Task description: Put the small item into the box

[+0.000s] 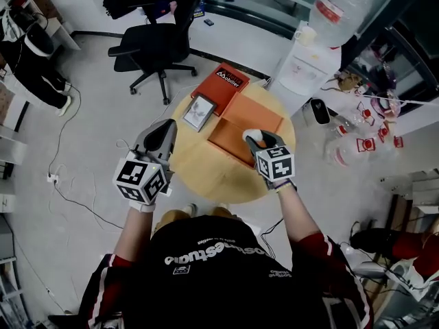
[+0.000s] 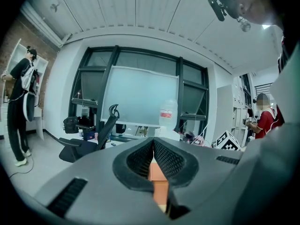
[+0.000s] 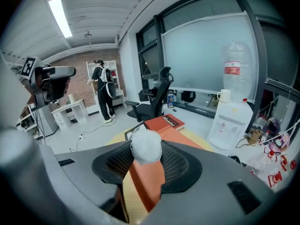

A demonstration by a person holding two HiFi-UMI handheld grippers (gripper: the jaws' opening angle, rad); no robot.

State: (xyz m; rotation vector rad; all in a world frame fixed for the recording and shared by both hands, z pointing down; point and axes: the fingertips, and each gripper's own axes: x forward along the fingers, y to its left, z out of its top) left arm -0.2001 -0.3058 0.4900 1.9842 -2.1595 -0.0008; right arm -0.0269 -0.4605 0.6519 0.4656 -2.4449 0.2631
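An open orange box (image 1: 236, 139) lies on the round wooden table (image 1: 206, 173), right of centre. My right gripper (image 1: 256, 140) hovers over the box's near part, shut on a small white fluffy ball (image 1: 253, 135). In the right gripper view the ball (image 3: 146, 144) sits pinched at the tips of the right gripper (image 3: 146, 156), with the orange box (image 3: 147, 177) showing below. My left gripper (image 1: 162, 138) is shut and holds nothing, above the table's left edge. The left gripper view shows its jaws meeting (image 2: 153, 143), pointing out into the room.
A red lid (image 1: 221, 83) and a small framed picture (image 1: 199, 112) lie at the table's far side. A black office chair (image 1: 154, 46) stands behind the table, a water dispenser (image 1: 312, 60) to the back right. A person (image 1: 34, 60) stands far left. Cables run across the floor.
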